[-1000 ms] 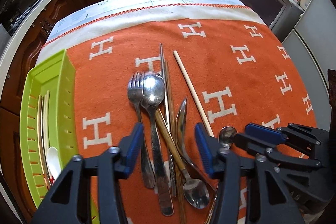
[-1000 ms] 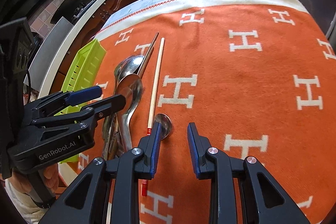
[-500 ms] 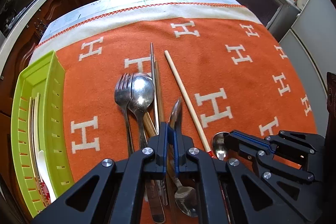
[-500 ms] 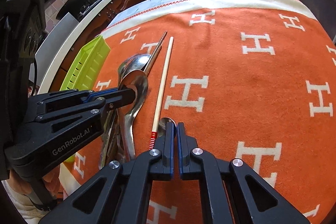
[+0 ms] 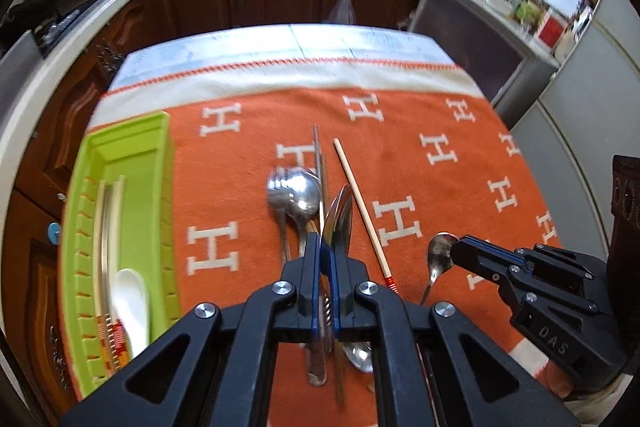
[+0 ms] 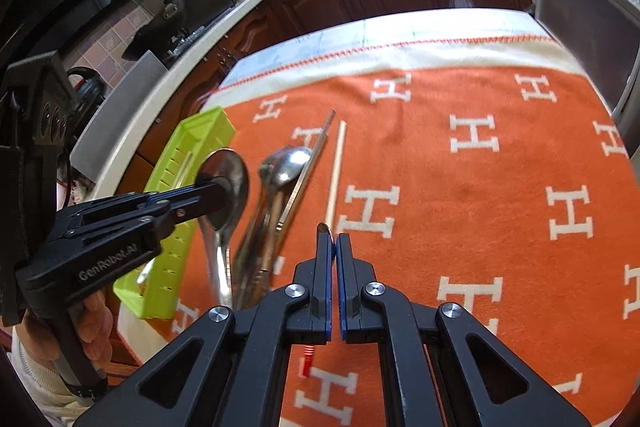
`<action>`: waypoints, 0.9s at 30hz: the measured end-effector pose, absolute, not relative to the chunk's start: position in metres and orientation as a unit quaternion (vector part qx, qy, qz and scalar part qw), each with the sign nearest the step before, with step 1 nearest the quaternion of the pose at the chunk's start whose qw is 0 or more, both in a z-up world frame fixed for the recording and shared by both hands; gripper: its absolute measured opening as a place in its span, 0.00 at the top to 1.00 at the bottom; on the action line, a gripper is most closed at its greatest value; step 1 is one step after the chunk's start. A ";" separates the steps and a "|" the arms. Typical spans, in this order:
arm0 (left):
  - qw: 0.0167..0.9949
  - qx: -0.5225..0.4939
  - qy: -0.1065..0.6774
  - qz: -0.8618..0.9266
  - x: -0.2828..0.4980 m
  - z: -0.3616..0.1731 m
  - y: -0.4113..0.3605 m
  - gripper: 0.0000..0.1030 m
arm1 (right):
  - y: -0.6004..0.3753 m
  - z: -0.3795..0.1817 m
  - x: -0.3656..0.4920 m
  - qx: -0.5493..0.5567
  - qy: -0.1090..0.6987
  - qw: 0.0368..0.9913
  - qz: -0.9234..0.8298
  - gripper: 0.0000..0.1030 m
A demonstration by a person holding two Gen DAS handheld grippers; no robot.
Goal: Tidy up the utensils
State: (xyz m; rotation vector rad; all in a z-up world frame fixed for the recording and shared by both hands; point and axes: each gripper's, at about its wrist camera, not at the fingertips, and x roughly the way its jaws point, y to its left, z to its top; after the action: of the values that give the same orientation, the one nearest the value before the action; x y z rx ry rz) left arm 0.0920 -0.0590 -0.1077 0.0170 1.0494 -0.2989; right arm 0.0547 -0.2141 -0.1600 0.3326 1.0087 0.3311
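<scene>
While the left gripper (image 5: 328,247) has its fingers closed on a large spoon (image 5: 340,211), held edge-on with its bowl pointing away, the right gripper (image 6: 334,239) pinches a small spoon (image 5: 438,251) in the same way, both lifted clear of the orange cloth (image 5: 440,131) on the bench (image 5: 280,39). The green tray (image 5: 170,187) lies to the left of both, long axis running away and roughly parallel to the held spoons; the left hand is nearer. Counted on the cloth: one fork (image 5: 276,187), one wooden chopstick (image 5: 360,203), a metal chopstick pair (image 5: 318,155), at least two spoons — overlap hides any others. In the tray: one white spoon (image 5: 130,291), some chopsticks.
</scene>
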 end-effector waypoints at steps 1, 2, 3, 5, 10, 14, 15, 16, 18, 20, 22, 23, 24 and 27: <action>0.858 0.006 0.493 -0.141 0.088 -0.101 -0.054 0.98 | -0.212 -0.153 0.052 0.156 0.474 0.852 0.159 0.98; 0.863 0.004 0.487 -0.139 0.084 -0.093 -0.047 0.98 | -0.211 -0.147 0.049 0.154 0.469 0.854 0.161 0.98; 0.866 0.002 0.481 -0.136 0.080 -0.086 -0.040 0.98 | -0.208 -0.141 0.047 0.152 0.465 0.857 0.163 0.98; 0.872 -0.001 0.473 -0.127 0.075 -0.075 -0.027 0.98 | -0.203 -0.126 0.043 0.147 0.456 0.861 0.170 0.98; 0.889 -0.012 0.450 -0.085 0.061 -0.049 0.020 0.98 | -0.178 -0.091 0.035 0.136 0.433 0.869 0.196 0.98; 0.898 -0.018 0.438 -0.040 0.054 -0.040 0.062 0.98 | -0.153 -0.064 0.034 0.129 0.418 0.871 0.222 0.98; 0.899 -0.017 0.436 -0.030 0.053 -0.040 0.070 0.98 | -0.145 -0.058 0.034 0.127 0.414 0.872 0.230 0.98; 0.900 -0.015 0.435 -0.019 0.053 -0.040 0.078 0.98 | -0.137 -0.052 0.035 0.125 0.411 0.872 0.236 0.98; 0.899 -0.015 0.438 -0.001 0.053 -0.045 0.093 0.98 | -0.119 -0.041 0.039 0.118 0.408 0.870 0.252 0.98; 0.896 -0.015 0.444 0.013 0.054 -0.052 0.107 0.98 | -0.103 -0.034 0.041 0.109 0.408 0.868 0.262 0.98; 0.893 -0.010 0.449 0.023 0.054 -0.061 0.115 0.98 | -0.081 -0.032 0.045 0.093 0.413 0.864 0.273 0.98; 0.892 -0.008 0.452 0.026 0.055 -0.067 0.117 0.98 | -0.072 -0.031 0.046 0.087 0.415 0.862 0.277 0.98; 0.890 -0.007 0.456 0.028 0.056 -0.072 0.121 0.98 | -0.060 -0.031 0.048 0.077 0.420 0.859 0.283 0.98; 0.883 -0.006 0.468 0.030 0.060 -0.089 0.127 0.97 | -0.028 -0.037 0.056 0.049 0.434 0.850 0.294 0.98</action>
State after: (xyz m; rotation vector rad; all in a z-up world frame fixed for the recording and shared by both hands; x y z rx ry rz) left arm 0.0599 0.1275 -0.0889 -0.0127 0.9735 0.0623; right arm 0.0561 -0.0278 -0.0372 0.1035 0.9137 0.6185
